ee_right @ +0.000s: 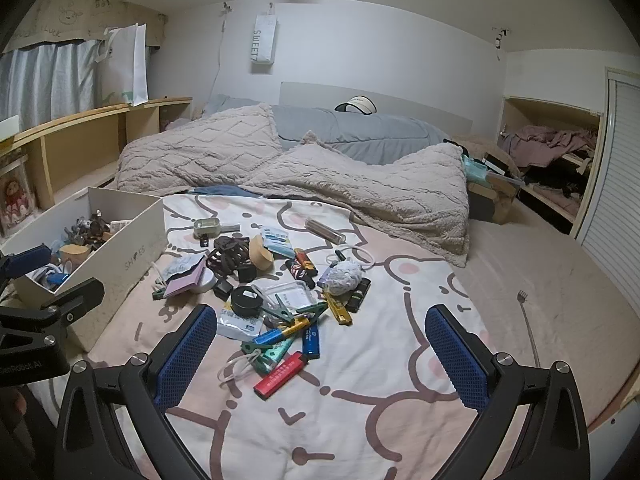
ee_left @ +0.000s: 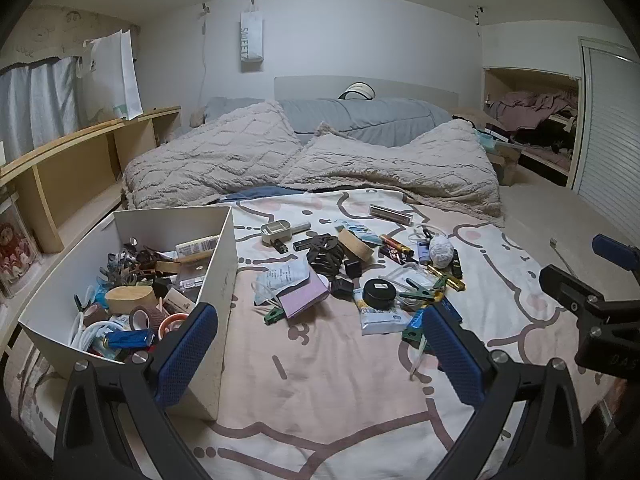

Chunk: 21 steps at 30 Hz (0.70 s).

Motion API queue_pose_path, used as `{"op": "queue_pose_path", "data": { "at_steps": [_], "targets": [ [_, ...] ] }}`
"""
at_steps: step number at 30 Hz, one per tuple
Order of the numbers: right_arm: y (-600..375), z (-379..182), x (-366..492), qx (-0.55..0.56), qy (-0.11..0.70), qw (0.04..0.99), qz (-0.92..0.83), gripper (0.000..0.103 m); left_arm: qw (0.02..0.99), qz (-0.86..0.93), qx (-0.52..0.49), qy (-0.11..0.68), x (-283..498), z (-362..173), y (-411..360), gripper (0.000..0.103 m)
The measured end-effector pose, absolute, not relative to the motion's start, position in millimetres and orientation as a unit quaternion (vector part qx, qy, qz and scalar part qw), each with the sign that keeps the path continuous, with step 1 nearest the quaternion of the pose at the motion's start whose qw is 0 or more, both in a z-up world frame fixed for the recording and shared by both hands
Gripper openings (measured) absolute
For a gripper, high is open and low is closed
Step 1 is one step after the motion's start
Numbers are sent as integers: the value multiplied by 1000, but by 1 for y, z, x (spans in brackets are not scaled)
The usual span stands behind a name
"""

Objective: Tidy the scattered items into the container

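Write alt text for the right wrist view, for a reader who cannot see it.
The open, empty right gripper hangs over a patterned bedspread strewn with small clutter, a red lighter nearest its fingers. To the left stands a white container, already partly filled, with the left gripper beside it. Rumpled blankets lie behind.

On the bed [ee_right: 400,420], the box [ee_left: 224,264] stands to the left with many small things in it, the scattered pile [ee_right: 280,292] lies to its right, and the rumpled blankets [ee_right: 340,176] lie behind both, near the headboard [ee_right: 400,108].
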State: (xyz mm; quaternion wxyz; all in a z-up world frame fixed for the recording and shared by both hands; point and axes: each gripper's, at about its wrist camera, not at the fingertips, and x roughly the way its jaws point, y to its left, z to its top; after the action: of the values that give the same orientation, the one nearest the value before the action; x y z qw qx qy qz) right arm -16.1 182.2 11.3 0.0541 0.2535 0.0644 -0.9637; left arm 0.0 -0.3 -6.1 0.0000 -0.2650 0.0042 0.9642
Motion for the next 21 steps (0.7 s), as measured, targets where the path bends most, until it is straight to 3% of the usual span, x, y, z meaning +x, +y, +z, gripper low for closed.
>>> {"op": "queue_pose_path", "data": {
  "at_steps": [21],
  "targets": [
    [181,10,-17,255,66,55,-963,103,-3,964,-267,5,0,-8,2,103]
  ]
}}
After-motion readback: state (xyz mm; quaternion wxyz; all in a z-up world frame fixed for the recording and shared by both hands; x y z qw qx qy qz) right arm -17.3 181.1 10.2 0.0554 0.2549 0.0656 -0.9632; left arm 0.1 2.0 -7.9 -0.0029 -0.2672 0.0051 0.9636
